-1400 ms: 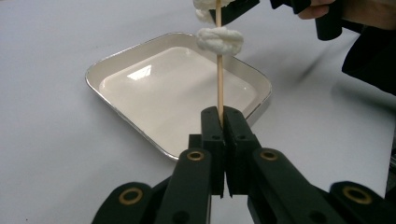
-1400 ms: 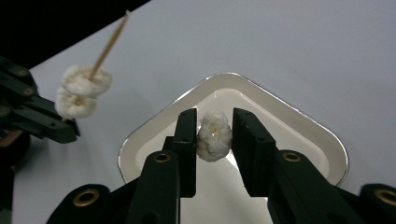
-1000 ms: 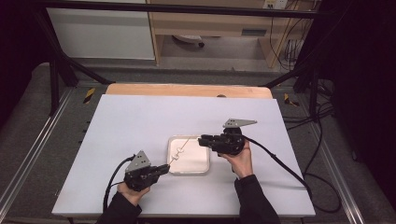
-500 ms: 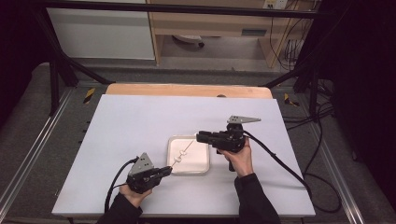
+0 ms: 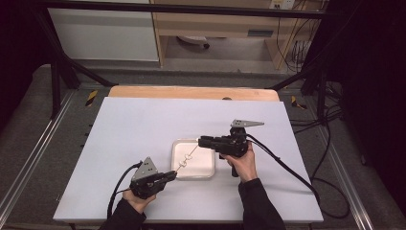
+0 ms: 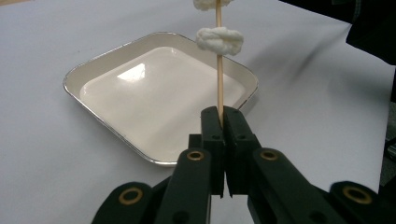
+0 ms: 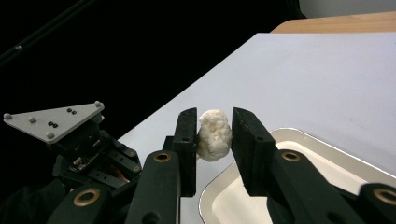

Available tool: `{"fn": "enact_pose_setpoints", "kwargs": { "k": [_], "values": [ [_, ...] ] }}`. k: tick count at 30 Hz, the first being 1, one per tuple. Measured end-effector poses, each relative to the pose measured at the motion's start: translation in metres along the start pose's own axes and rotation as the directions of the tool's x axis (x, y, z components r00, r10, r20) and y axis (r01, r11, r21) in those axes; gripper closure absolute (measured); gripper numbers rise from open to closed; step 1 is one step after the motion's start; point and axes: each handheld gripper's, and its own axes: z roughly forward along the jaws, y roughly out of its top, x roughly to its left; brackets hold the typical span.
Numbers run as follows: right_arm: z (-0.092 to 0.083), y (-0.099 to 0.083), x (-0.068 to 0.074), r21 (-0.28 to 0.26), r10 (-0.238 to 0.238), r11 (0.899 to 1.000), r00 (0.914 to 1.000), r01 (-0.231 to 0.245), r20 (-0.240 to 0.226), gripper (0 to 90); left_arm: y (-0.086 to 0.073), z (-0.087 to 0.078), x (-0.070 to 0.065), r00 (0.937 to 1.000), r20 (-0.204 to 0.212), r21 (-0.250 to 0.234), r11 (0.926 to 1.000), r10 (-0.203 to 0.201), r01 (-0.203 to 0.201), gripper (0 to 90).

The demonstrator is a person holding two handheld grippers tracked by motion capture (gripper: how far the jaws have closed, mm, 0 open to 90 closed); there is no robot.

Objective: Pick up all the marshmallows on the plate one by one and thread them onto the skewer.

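A thin wooden skewer (image 5: 187, 157) slants over the white tray (image 5: 203, 167), spanning between my two grippers. My left gripper (image 5: 173, 175) at the front left is shut on its lower end; in the left gripper view the jaws (image 6: 222, 113) pinch the skewer (image 6: 219, 84), which carries a white marshmallow-like piece (image 6: 219, 41) with another above it. My right gripper (image 5: 201, 142) reaches in from the right. In its own view the jaws (image 7: 214, 115) press on a white piece (image 7: 214, 136) from both sides at the skewer's far end.
The tray (image 6: 93, 70) is shallow with a metal rim and holds nothing inside. It sits mid-table on a white tabletop (image 5: 143, 124) with a wooden strip (image 5: 191, 92) at the back. Cables trail off both grippers. The left gripper (image 7: 70, 140) appears in the right gripper view.
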Motion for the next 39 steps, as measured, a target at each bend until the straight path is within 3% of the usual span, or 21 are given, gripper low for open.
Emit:
{"fn": "enact_pose_setpoints", "kwargs": {
  "k": [14, 39],
  "values": [
    [0.008, -0.008, 0.0, 0.015, 0.024, 1.0, 0.9994, -0.023, -0.024, 75.7, -0.001, 0.001, -0.002, 0.9999, -0.004, -0.002, 0.9999, 0.012, -0.012, 88.0],
    [0.017, -0.027, 0.011, -0.033, 0.006, 0.999, 0.9993, -0.007, -0.038, 78.5, -0.003, 0.008, -0.008, 1.0, 0.0, 0.023, 0.9997, -0.004, 0.004, 88.3]
  ]
}}
